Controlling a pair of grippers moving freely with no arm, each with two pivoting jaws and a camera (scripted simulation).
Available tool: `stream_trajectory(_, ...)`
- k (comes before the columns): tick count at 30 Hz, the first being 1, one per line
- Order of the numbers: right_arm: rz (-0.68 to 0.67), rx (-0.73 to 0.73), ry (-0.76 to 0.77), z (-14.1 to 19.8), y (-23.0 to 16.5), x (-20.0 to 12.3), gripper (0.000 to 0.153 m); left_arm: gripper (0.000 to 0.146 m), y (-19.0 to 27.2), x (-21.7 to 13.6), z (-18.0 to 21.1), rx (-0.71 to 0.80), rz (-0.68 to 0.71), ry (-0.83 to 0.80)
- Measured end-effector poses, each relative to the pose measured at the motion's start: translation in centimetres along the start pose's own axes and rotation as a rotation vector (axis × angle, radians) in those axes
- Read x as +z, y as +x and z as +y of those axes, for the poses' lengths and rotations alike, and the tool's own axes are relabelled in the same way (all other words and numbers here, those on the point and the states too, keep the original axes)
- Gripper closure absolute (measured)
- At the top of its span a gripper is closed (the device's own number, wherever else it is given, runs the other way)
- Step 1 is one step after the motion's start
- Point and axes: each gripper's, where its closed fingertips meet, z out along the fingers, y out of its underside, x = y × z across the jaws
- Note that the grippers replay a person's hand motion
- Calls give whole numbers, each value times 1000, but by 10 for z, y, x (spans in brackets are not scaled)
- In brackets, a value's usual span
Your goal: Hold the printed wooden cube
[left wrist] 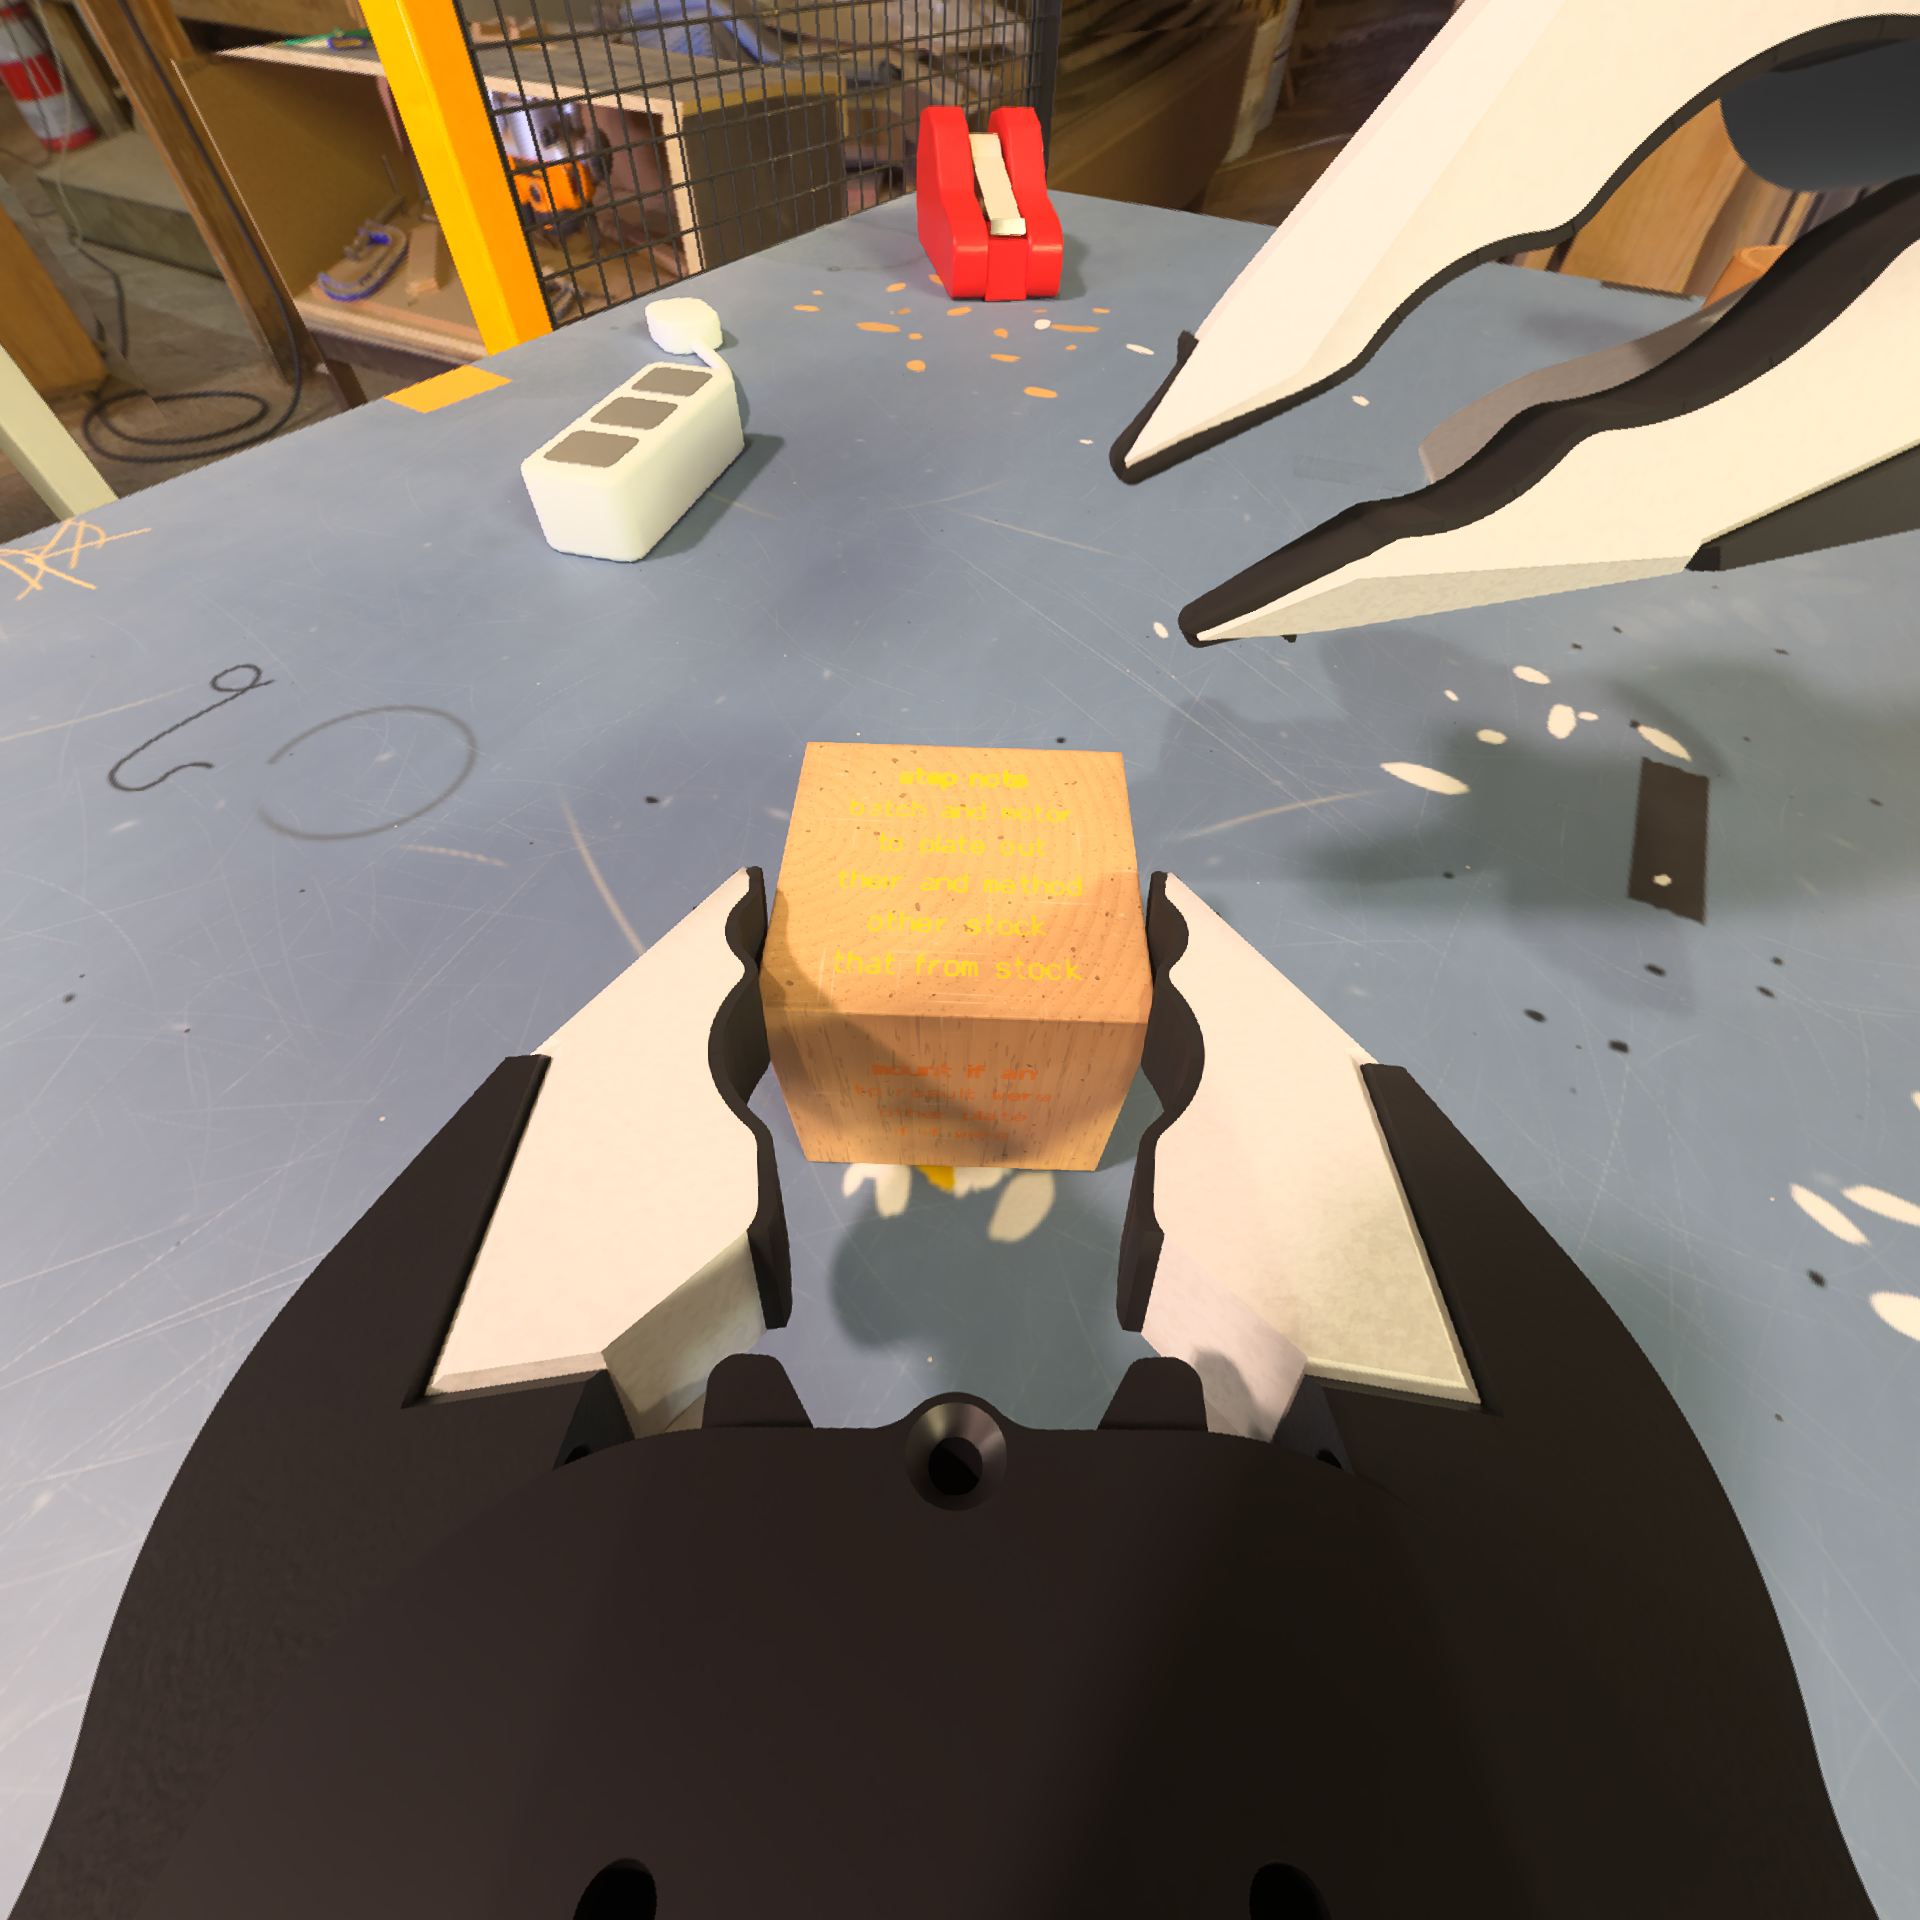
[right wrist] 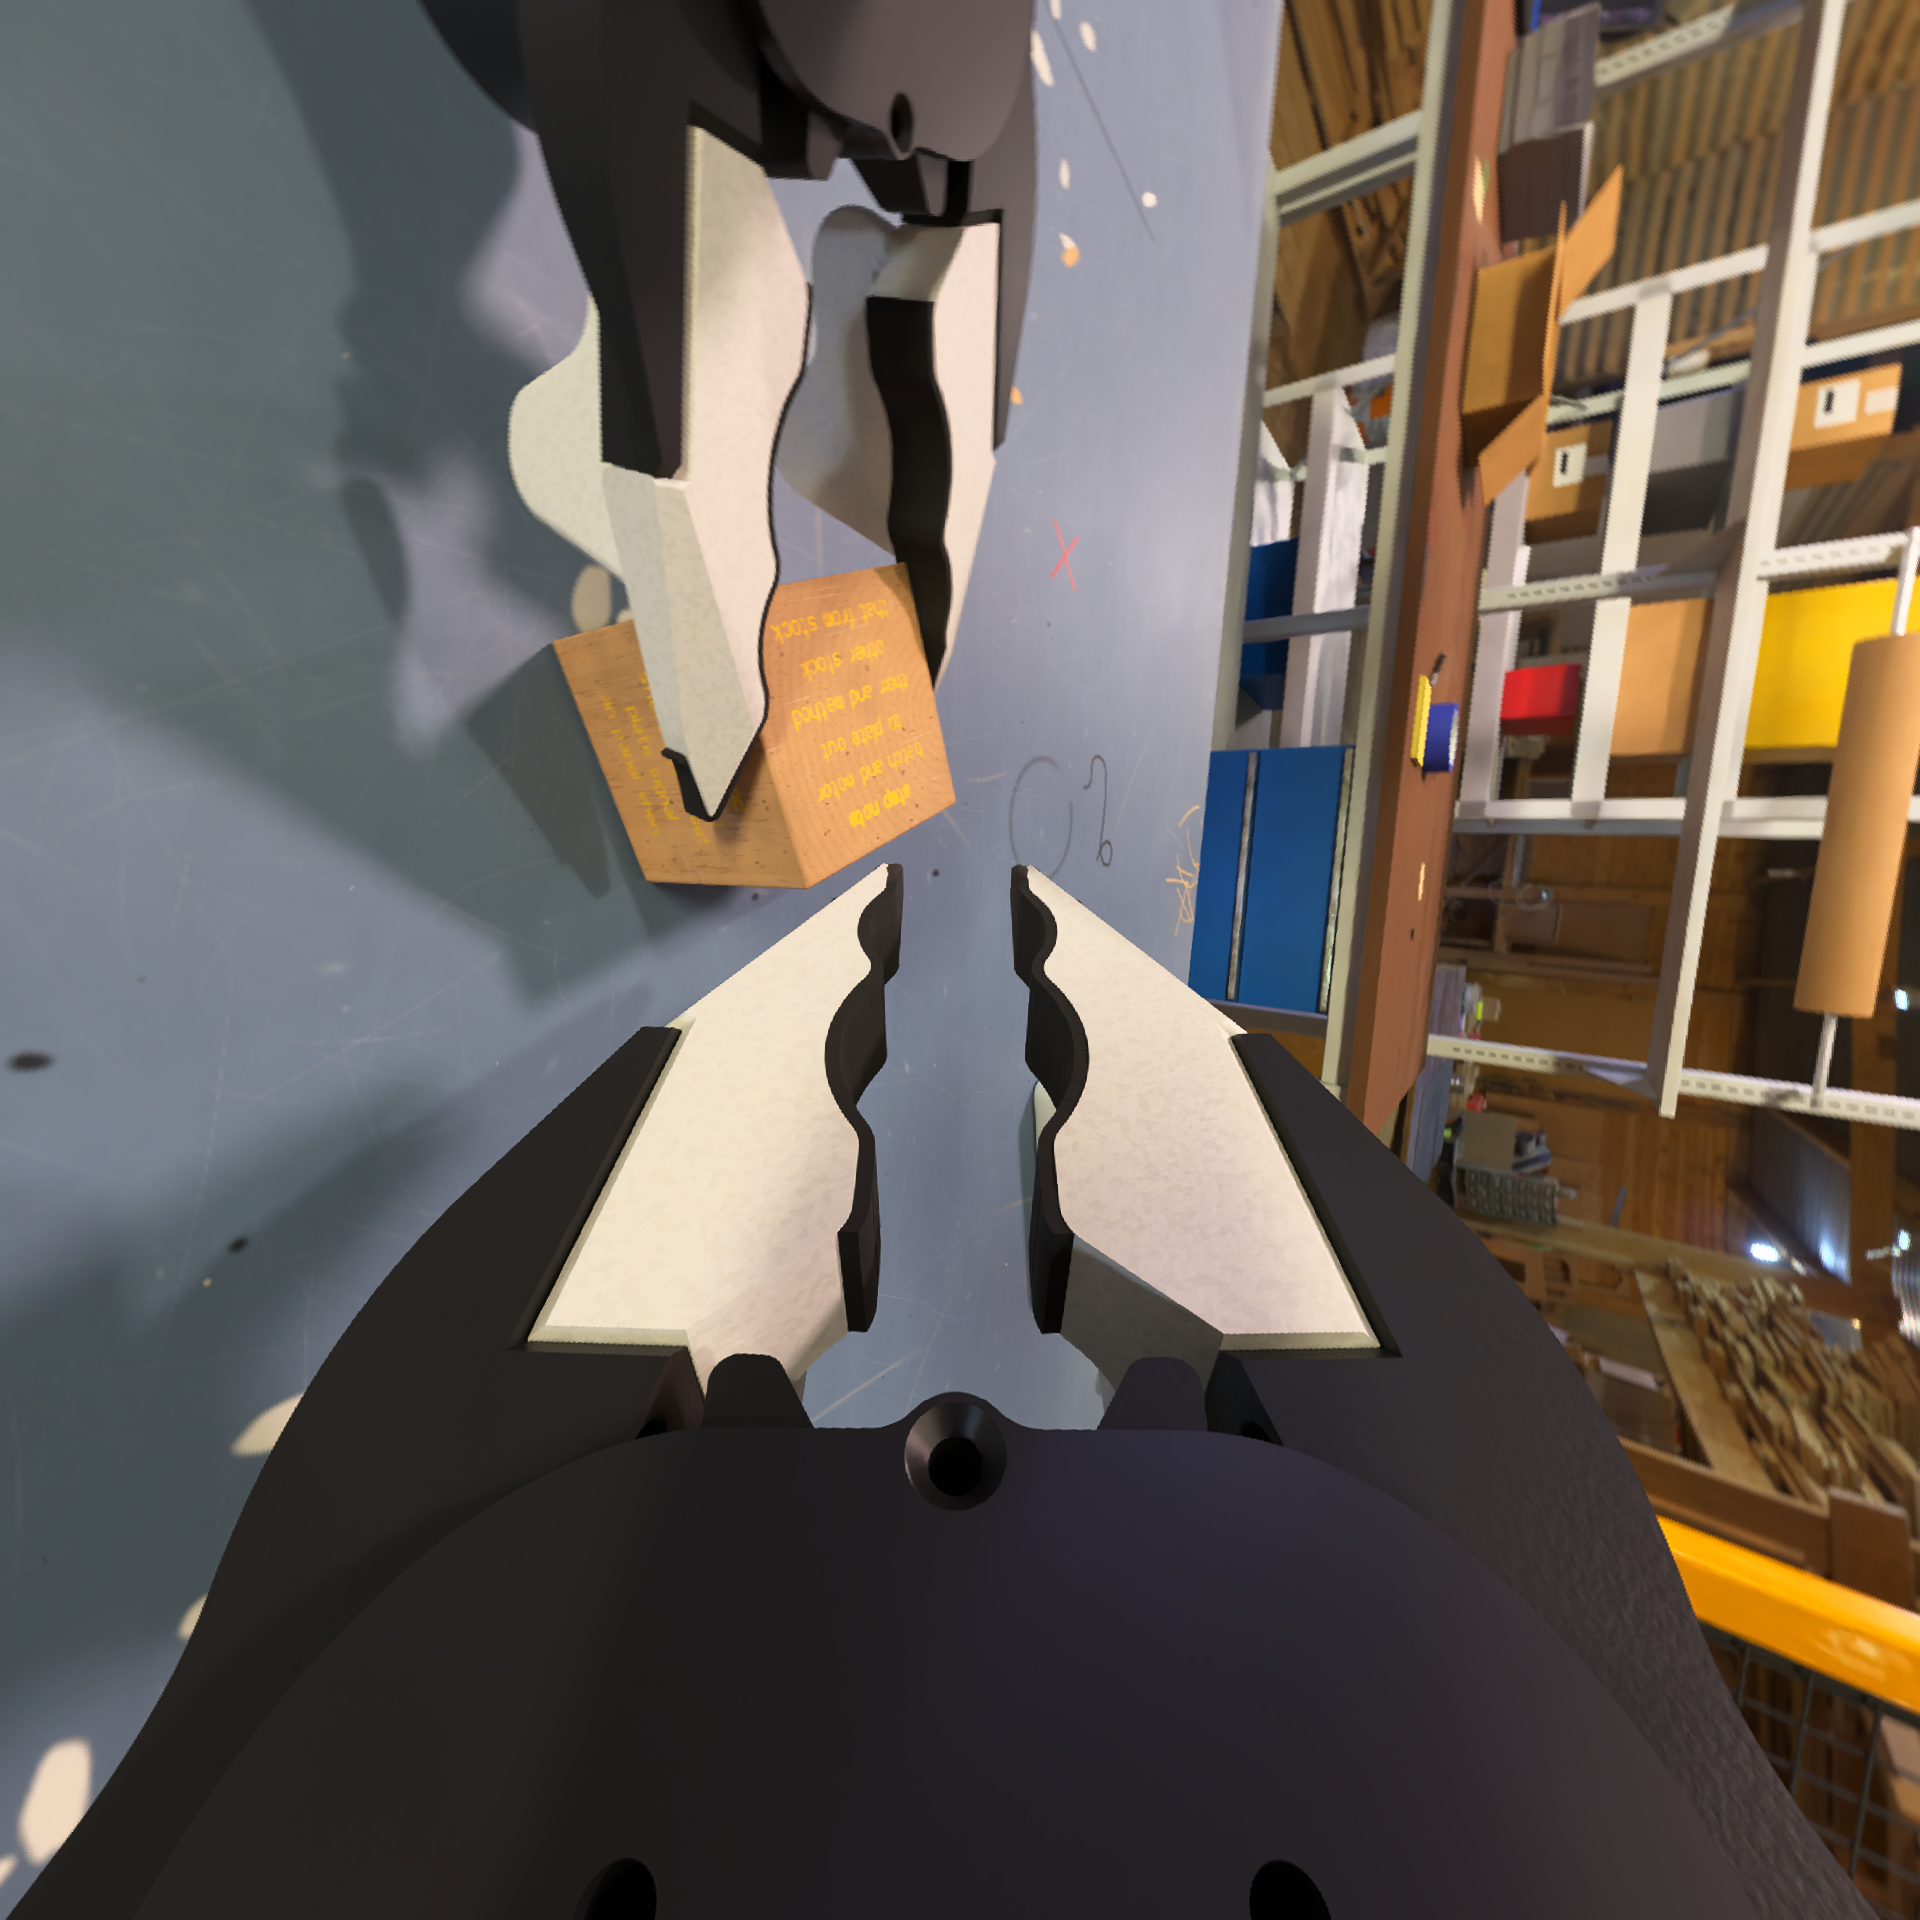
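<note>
Blue-grey table (left wrist: 312, 987) | left gripper (left wrist: 954, 883) clamps wooden cube (left wrist: 956, 935) | right gripper (right wrist: 956, 878) empty, narrowly parted

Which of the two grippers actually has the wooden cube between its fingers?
The left gripper: its fingers press both sides of the printed wooden cube. The right gripper is open, with nothing between its fingers.

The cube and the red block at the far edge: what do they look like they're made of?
Cube: pale wood, matte, with visible grain rings and speckles, printed faces; left gripper is clamped on it. Red block: looks like smooth moulded plastic with a slight sheen, a pale strip along its top groove.
</note>
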Motion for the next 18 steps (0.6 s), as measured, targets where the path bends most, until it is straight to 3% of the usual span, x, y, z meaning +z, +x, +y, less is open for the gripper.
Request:
stream_trajectory(8, -86, -206, -25, 5, -3, -2, 132, 73, 2, 0, 1, 26, 7, -14)
stream_trajectory(13, -122, -171, -30, 13, -5, -5, 134, 73, 3, -1, 2, 38, 11, -18)
stream_trajectory(18, -64, -204, -94, 11, -6, -1, 140, 73, 1, 0, 1, 17, 9, -18)
